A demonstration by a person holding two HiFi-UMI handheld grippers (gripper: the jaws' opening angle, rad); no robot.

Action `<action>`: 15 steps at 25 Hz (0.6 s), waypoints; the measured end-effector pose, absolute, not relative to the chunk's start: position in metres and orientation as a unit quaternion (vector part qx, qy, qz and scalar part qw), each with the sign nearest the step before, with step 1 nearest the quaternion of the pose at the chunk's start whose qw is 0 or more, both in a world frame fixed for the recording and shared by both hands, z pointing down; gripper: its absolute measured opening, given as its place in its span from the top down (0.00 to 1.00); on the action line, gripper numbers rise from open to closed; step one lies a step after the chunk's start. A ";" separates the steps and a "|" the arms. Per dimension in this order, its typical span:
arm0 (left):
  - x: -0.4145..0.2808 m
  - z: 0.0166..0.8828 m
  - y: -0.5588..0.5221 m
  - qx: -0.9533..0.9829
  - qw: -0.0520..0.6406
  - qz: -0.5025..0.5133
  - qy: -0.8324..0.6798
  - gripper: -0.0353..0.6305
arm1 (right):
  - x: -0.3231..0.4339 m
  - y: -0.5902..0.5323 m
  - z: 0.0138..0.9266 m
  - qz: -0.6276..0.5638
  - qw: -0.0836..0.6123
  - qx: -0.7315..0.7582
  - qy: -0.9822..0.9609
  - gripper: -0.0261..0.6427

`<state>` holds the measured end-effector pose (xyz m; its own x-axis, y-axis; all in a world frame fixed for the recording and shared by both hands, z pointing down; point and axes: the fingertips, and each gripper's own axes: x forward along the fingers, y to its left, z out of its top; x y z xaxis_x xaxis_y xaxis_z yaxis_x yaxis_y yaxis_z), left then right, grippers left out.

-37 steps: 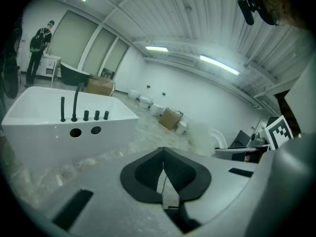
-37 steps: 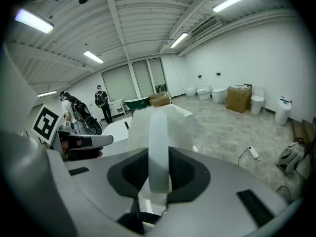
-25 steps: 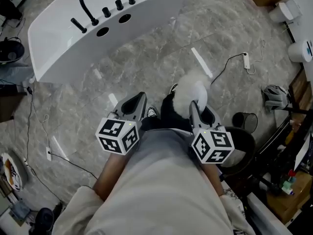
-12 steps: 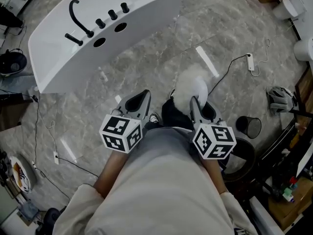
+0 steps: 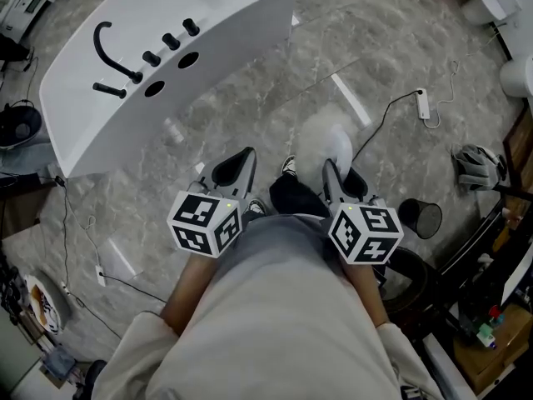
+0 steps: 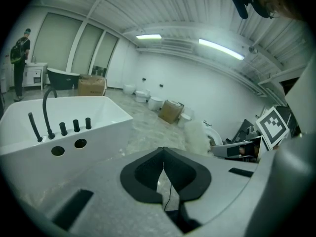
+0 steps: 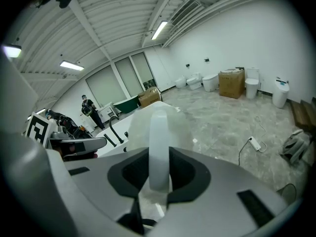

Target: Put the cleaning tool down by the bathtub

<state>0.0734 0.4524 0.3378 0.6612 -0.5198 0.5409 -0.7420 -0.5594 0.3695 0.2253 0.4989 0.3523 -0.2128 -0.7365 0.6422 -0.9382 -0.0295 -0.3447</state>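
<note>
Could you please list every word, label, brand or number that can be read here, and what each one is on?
No readable text in any view.
Left gripper, right gripper: cubes show only black-and-white square markers, no letters.
Cardboard box: print, if any, too small to read.
Bathtub, cleaning tool: no label visible.

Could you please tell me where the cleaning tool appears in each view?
Head view: cleaning tool right of centre, ahead of the right gripper.
Left gripper view: cleaning tool right of centre.
Right gripper view: cleaning tool central, between the jaws.
Shared landmark: the bathtub.
</note>
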 end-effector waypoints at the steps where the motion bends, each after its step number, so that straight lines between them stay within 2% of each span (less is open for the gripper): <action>1: 0.078 0.338 0.448 0.862 0.294 0.190 -0.366 0.94 | 0.230 0.494 0.353 0.376 0.134 0.612 -0.683 0.84; 15: 0.144 0.342 0.399 0.862 0.288 0.208 -0.363 0.94 | 0.286 0.426 0.363 0.394 0.105 0.599 -0.689 0.84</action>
<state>0.1437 0.3987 0.3418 0.6498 -0.5065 0.5667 -0.7453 -0.5707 0.3446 0.2863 0.4263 0.3632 -0.2595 -0.7431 0.6168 -0.9086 -0.0286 -0.4167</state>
